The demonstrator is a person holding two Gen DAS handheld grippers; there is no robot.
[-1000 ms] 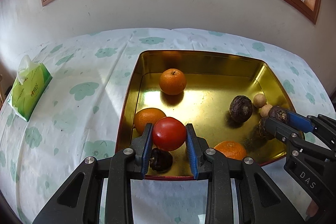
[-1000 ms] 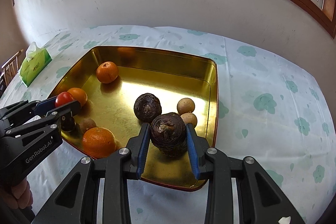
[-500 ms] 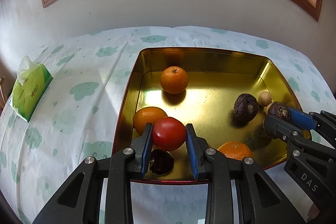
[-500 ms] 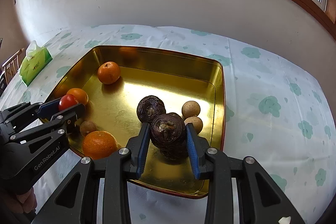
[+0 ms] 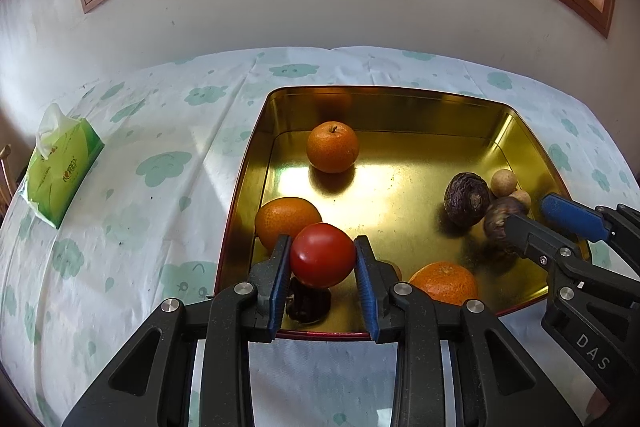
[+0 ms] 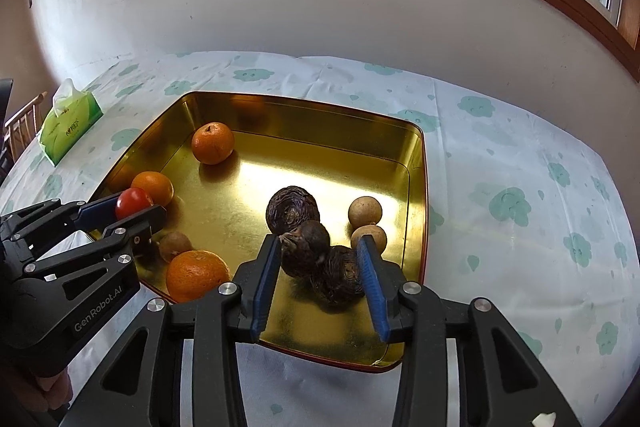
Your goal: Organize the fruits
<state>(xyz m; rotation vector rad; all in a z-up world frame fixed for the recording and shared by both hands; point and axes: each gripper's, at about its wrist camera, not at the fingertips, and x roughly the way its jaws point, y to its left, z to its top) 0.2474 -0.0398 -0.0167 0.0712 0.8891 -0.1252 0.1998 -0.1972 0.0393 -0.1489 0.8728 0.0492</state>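
A gold tray (image 5: 244,183) (image 6: 418,187) holds three oranges, dark brown round fruits and two pale small fruits (image 6: 365,211). My left gripper (image 5: 322,261) is shut on a red tomato (image 5: 322,255) (image 6: 133,202) above the tray's near left corner, over a small dark fruit (image 5: 308,301). My right gripper (image 6: 318,259) stands open at the tray's near right. Two dark brown fruits (image 6: 305,247) (image 6: 340,275) lie between its blue pads, free of the right pad; a third (image 6: 292,209) lies just beyond.
A green tissue pack (image 5: 60,171) (image 6: 70,125) lies on the patterned tablecloth left of the tray. Oranges sit at the tray's far left (image 5: 333,147), left side (image 5: 286,219) and near edge (image 5: 444,281). A white wall and window run behind the table.
My right gripper has opened and let go of the dark brown fruit, which now rests in the tray beside another. Both grippers pulled back slightly. The left still grips the tomato.
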